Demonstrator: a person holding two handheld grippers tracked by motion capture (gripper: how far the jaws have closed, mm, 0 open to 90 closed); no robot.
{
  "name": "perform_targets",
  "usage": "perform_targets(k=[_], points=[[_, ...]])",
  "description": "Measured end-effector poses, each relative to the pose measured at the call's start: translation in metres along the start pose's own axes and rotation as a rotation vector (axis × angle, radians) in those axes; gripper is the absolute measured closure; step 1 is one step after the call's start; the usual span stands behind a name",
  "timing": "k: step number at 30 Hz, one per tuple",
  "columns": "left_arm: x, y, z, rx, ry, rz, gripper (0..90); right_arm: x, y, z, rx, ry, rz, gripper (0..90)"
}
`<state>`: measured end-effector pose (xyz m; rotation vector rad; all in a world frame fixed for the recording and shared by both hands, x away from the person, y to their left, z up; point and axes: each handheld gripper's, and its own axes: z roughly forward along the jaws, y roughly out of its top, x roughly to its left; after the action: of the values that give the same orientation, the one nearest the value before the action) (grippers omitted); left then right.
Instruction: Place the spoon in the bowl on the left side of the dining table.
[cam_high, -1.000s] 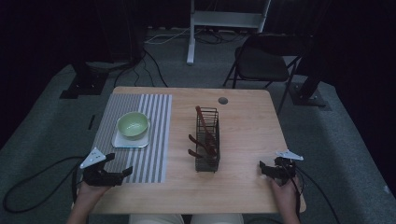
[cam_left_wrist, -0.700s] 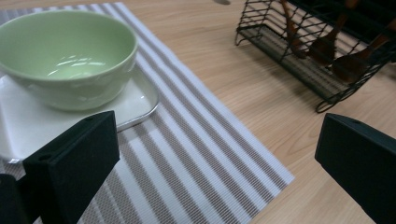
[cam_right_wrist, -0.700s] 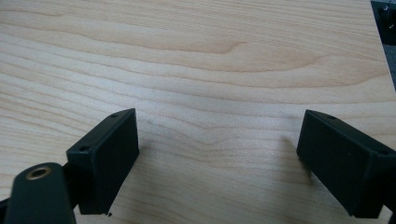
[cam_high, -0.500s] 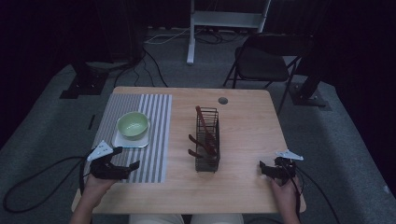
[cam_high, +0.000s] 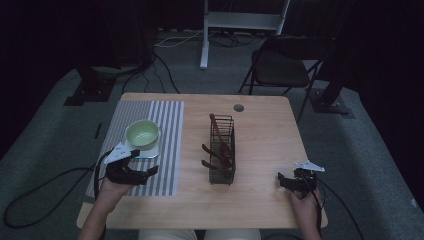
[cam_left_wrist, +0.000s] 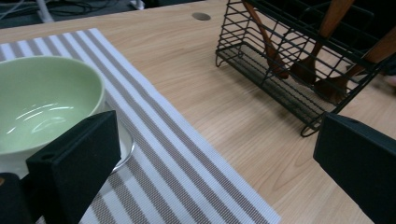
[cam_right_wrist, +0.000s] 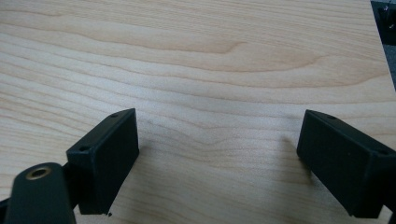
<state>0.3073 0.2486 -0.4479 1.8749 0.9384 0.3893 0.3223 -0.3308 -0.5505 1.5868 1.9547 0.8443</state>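
A pale green bowl (cam_high: 142, 133) sits on a small plate (cam_high: 153, 151) on the striped mat (cam_high: 167, 125), left of the table's middle. My left gripper (cam_high: 148, 171) hovers over the mat just in front of the bowl, open and holding nothing. In the left gripper view the bowl (cam_left_wrist: 42, 102) lies close by the left jaw, and the left gripper (cam_left_wrist: 224, 158) points across the mat (cam_left_wrist: 177, 172) at the wire rack (cam_left_wrist: 261, 51). My right gripper (cam_high: 283, 181) rests low near the front right edge; the right gripper (cam_right_wrist: 224, 154) stands open over bare wood (cam_right_wrist: 210, 56).
The black wire rack (cam_high: 221, 150) stands mid-table with several brown wooden utensils (cam_high: 216, 131) in it. A round cable hole (cam_high: 238, 107) lies near the far edge. Behind the table stand a folding chair (cam_high: 282, 70) and a white stand (cam_high: 240, 22).
My left gripper has moved forward and a little to the right over the mat, closer to the bowl. The right gripper has stayed where it was.
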Motion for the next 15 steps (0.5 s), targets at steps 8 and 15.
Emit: perform_targets(k=[8, 15], points=[[-0.003, 0.011, 0.011, 0.0, -0.016, 0.009, 0.6, 0.0, 0.0, 0.0, -0.001, 0.0, 0.0, 12.1], [-0.006, 0.024, 0.022, -0.006, -0.042, 0.022, 0.7, 0.0, 0.0, 0.0, -0.001, 0.0, 0.0, 12.1]])
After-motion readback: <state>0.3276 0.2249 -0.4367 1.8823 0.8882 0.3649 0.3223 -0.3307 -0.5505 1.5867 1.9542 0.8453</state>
